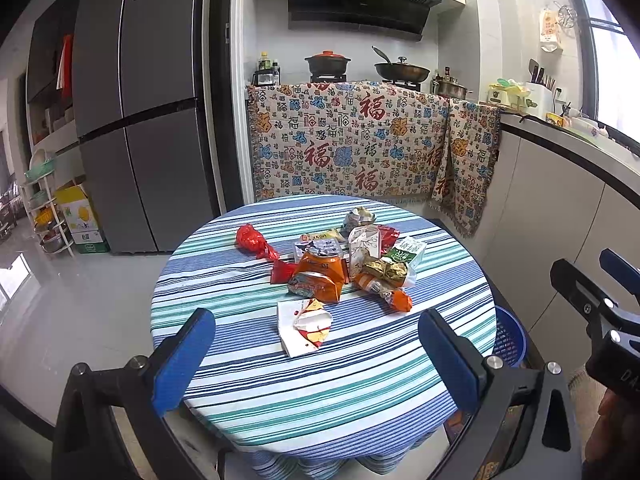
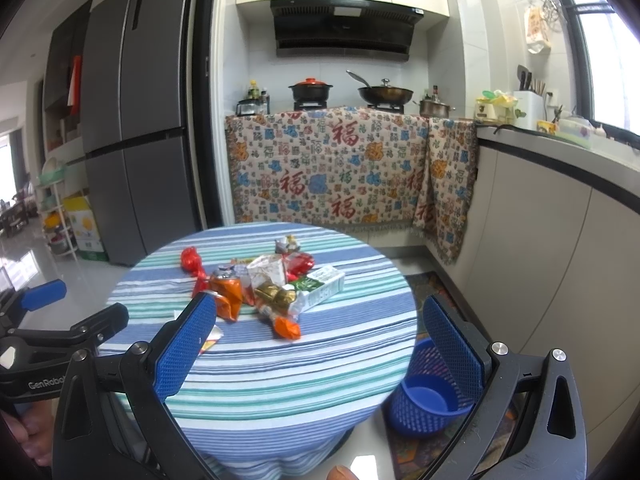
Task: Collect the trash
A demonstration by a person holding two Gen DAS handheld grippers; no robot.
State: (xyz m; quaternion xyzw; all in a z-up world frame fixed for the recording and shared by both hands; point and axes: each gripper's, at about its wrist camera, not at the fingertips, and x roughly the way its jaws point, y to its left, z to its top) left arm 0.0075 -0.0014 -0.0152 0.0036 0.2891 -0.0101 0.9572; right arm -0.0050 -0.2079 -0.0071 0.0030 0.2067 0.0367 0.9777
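Observation:
A pile of trash lies mid-table on the round striped table [image 1: 320, 400]: orange snack bags [image 1: 318, 278], a red plastic bag [image 1: 252, 240], a green-white milk carton [image 1: 406, 256], a gold wrapper [image 1: 384, 270] and a white torn packet [image 1: 306, 326] nearest me. My left gripper [image 1: 320, 364] is open and empty above the table's near edge. My right gripper [image 2: 324, 352] is open and empty, to the right of the left one, above the table [image 2: 280, 380]. The pile [image 2: 260, 284] lies ahead of it. A blue mesh bin [image 2: 428, 396] stands on the floor right of the table.
A grey fridge [image 1: 140, 120] stands at the left. A counter draped with a patterned cloth [image 1: 348, 148] lies behind the table, with pots on the stove. White cabinets [image 1: 560, 220] run along the right. The blue bin [image 1: 510, 338] shows beside the table.

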